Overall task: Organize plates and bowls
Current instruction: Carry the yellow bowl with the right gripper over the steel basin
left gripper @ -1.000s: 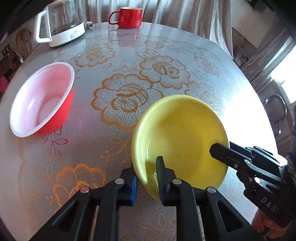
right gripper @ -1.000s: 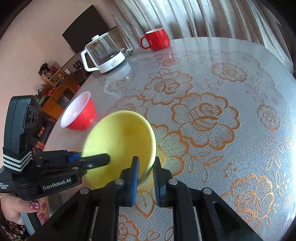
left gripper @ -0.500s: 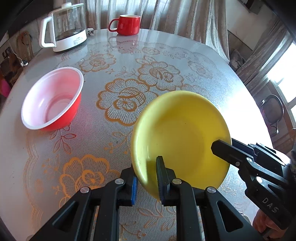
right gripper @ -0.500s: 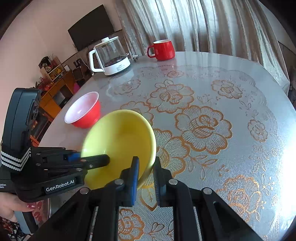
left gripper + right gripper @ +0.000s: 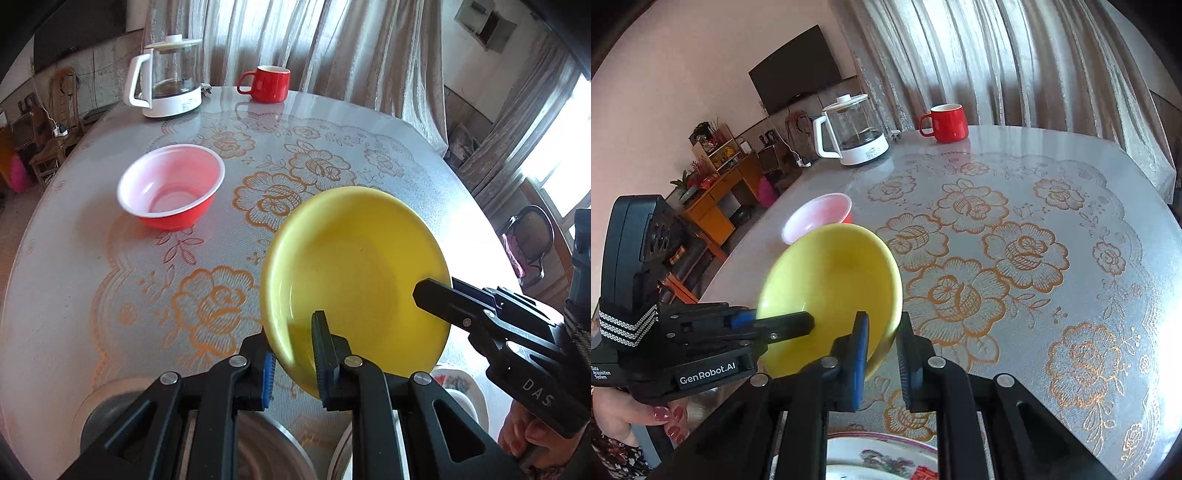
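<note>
Yellow bowl (image 5: 354, 280) between both grippers

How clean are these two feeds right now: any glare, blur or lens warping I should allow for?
Left wrist view: window blown out at right, glare washing over the table beyond the yellow bowl; near metal dishes soft. Right wrist view: evenly lit, mild sheen on the far tabletop by the red mug; the plate at the bottom edge is soft. Both: strong fisheye curving, dark corners.

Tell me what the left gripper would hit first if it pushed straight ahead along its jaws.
Nothing new: the left gripper is already clamped on the yellow bowl. Beyond the bowl lies probably bare table; depth is unclear.
</note>
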Demonstrator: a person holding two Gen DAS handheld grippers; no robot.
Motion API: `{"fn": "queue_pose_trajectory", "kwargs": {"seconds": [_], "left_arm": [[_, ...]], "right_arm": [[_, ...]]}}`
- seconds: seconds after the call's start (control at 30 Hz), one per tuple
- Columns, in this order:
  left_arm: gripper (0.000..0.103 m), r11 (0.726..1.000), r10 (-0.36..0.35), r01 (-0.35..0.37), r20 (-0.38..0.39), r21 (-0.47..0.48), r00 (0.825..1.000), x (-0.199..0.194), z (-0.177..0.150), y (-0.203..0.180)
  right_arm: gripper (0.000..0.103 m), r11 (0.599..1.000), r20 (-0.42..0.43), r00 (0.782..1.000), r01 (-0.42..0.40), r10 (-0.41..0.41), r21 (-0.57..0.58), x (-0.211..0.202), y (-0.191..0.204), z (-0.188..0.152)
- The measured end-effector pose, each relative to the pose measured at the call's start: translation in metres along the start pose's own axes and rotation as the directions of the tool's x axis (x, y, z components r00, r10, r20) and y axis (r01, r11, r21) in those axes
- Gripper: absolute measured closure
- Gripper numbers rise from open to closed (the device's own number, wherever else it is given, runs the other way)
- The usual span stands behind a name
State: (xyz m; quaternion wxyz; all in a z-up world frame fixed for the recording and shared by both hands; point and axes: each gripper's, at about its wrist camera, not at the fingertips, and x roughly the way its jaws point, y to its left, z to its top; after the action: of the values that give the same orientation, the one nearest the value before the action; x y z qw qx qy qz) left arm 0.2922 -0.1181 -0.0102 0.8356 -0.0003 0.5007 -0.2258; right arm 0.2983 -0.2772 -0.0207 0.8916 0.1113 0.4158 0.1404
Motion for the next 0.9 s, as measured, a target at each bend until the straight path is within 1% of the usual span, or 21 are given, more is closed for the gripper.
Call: {"fn": "queue_pose_trajectory", "kwargs": {"seconds": [0.13,0.33,0.47,0.8,0.9], "left_arm": [[0.085,1.0,-0.013,0.013,0.029,-0.019,0.999,-0.025,-0.017,0.01],[0.085,1.0,-0.004,0.006,0.068,-0.027,0.998,-0.059,-0.046,0.025],[0.085,0.999,0.003,0.001,0.09,-0.038,0.996,-0.074,-0.063,0.035],[0.085,0.997,0.026,-0.019,0.103,-0.075,0.994,-0.091,-0.1,0.062],[0.085,0.996,0.054,-0.046,0.108,-0.073,0.993,-0.092,-0.109,0.067]], "right_arm": [[0.089,1.0,0.008,1.0,-0.024,0.024,0.0,-0.009,0.018,-0.011],[0.089,0.997,0.025,0.997,-0.074,0.074,-0.015,-0.023,0.049,-0.027],[0.089,0.994,0.027,0.994,-0.103,0.104,-0.022,-0.029,0.068,-0.037],[0.089,0.987,0.001,0.988,-0.157,0.157,-0.012,-0.023,0.101,-0.061],[0.089,0.986,-0.012,0.986,-0.169,0.169,-0.004,-0.015,0.107,-0.066]]}}
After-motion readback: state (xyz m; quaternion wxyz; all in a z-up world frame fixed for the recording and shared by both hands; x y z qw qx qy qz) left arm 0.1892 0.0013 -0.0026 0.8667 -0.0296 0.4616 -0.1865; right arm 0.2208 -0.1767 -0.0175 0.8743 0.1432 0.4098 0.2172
